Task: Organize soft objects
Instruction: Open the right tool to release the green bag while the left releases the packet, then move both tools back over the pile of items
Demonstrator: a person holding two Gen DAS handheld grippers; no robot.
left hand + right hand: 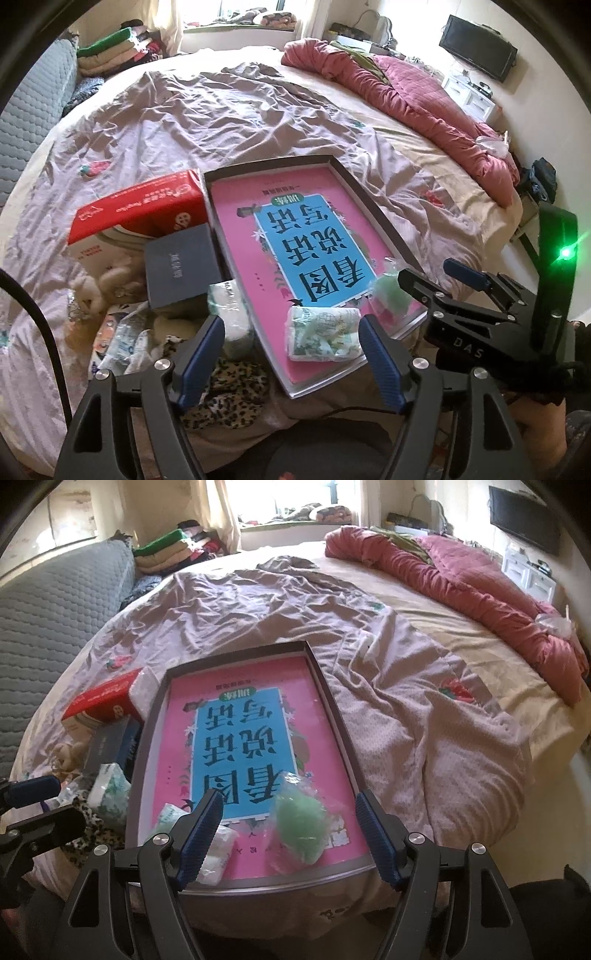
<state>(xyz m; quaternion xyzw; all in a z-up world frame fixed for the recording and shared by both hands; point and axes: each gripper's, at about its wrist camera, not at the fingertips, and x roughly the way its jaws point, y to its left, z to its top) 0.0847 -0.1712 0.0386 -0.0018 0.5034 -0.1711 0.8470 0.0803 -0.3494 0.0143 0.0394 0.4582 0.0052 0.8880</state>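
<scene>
A shallow grey tray (347, 177) (328, 690) lined with a pink and blue book cover lies on the bed. A white and green tissue pack (323, 334) (218, 853) lies in its near part. A green soft object in clear wrap (301, 827) (388, 291) lies beside it in the tray. My left gripper (291, 354) is open, its fingers either side of the tissue pack, empty. My right gripper (288, 834) is open over the tray's near edge, empty, the green object between its fingers.
Left of the tray lies a pile: a red and white box (136, 214), a dark grey box (181, 266), a beige plush toy (99, 288), another tissue pack (232, 314) (110, 790), leopard-print fabric (225, 391). A rumpled sheet (369, 646) and red quilt (461, 587) cover the bed.
</scene>
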